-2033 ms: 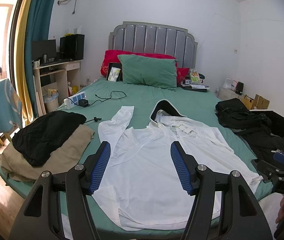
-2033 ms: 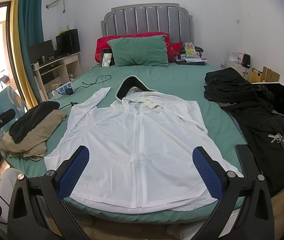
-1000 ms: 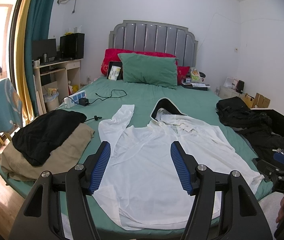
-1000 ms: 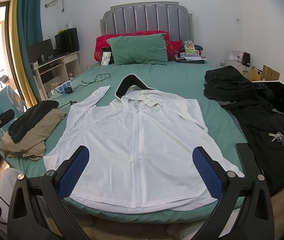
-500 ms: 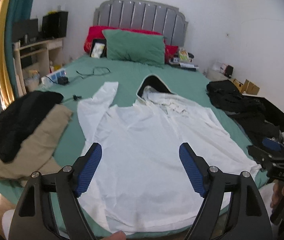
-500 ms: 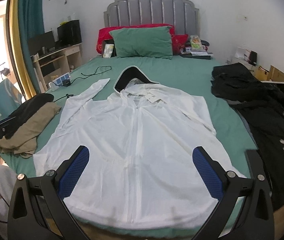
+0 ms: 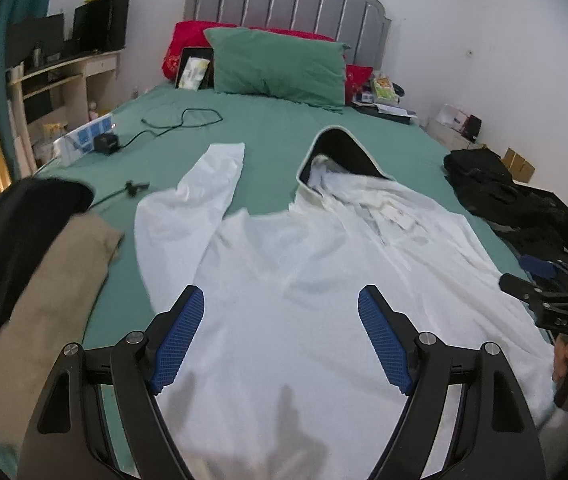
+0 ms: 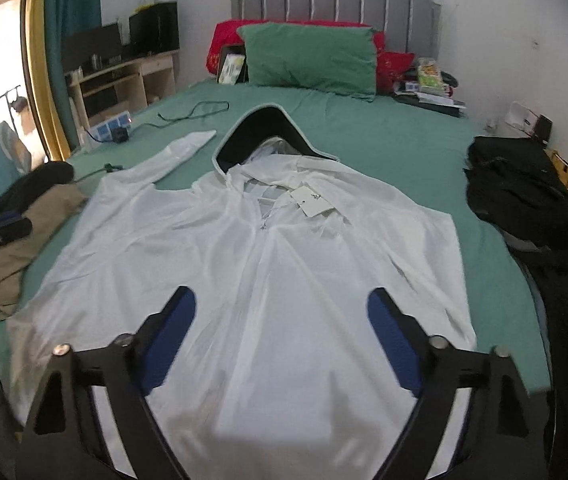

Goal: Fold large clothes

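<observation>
Your left gripper point(image 7: 281, 336) has its jaws spread wide, nothing between the blue pads point(image 7: 178, 340), hovering over the lower body of the white hooded jacket point(image 7: 324, 280). Your right gripper point(image 8: 282, 340) is the same: jaws released, empty, over the jacket's hem area either side of the zip point(image 8: 262, 248).

The jacket lies flat, front up, on the green bed sheet point(image 8: 384, 140), filling the centre of both frames. Hood point(image 8: 262, 136) points toward the headboard, dark lining showing. A paper tag point(image 8: 312, 200) sits near the collar. One sleeve point(image 7: 212, 176) is stretched up toward upper left of the left wrist frame.

Left edge of frame: a black garment on a tan one point(image 7: 44, 280), stacked beside the jacket. Right edge: a pile of black clothes point(image 8: 524, 184), apart from the jacket. Your right gripper also shows at right edge of the left wrist view point(image 7: 544, 292).

Far end: green pillow point(image 7: 276, 68) against red ones, a black cable point(image 7: 184, 120) and power strip point(image 7: 84, 136) at upper left.
</observation>
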Demonstrator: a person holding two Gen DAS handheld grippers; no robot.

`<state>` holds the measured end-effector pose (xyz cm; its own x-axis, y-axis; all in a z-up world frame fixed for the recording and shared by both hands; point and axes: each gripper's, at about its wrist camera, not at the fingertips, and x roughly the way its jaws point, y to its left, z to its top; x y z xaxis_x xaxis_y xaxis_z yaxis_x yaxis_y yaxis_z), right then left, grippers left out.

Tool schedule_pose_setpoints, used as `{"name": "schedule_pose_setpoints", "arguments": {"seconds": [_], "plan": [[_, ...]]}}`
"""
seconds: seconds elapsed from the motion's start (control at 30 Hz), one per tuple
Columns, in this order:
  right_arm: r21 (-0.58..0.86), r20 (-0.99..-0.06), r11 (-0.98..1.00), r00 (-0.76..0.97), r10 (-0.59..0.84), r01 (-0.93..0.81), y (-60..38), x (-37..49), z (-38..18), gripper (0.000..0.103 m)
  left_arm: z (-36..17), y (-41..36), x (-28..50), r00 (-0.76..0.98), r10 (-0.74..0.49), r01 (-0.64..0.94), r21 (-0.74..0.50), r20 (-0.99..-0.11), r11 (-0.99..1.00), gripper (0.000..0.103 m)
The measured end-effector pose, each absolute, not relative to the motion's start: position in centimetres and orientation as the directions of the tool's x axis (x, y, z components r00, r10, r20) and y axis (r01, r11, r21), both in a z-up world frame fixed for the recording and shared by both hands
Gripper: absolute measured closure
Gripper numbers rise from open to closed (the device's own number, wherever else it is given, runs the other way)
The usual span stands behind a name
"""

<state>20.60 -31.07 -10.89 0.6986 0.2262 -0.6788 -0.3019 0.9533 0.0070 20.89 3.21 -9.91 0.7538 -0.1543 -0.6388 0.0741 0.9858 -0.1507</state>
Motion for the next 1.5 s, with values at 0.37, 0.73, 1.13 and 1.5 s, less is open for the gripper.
{"name": "schedule_pose_setpoints", "arguments": {"seconds": [0.37, 0.73, 1.13, 1.5], "plan": [[-0.15, -0.722, 0.91, 0.671, 0.167, -0.387, -25.6, 36.7, -15.1, 0.032, -14.0, 8.5, 32.6, 0.78, -0.018, -0.041, -0.079, -0.626, 0.996, 0.021], [-0.196, -0.769, 0.857, 0.617, 0.167, -0.476, -19.4, 45.7, -19.6, 0.057, -17.3, 12.7, 34.1, 0.696, -0.048, -0.112, -0.175, -0.717, 0.978, 0.021], [-0.255, -0.613, 0.887, 0.774, 0.159, -0.385, -20.9, 41.1, -11.7, 0.1, -14.6, 14.2, 34.2, 0.699, -0.061, -0.091, -0.173, -0.712, 0.981, 0.021], [-0.132, -0.65, 0.861, 0.699, 0.299, -0.491, -14.5, 31.0, -9.4, 0.099, -12.0, 15.8, 32.8, 0.728, -0.077, -0.104, -0.222, -0.681, 0.97, 0.021]]}}
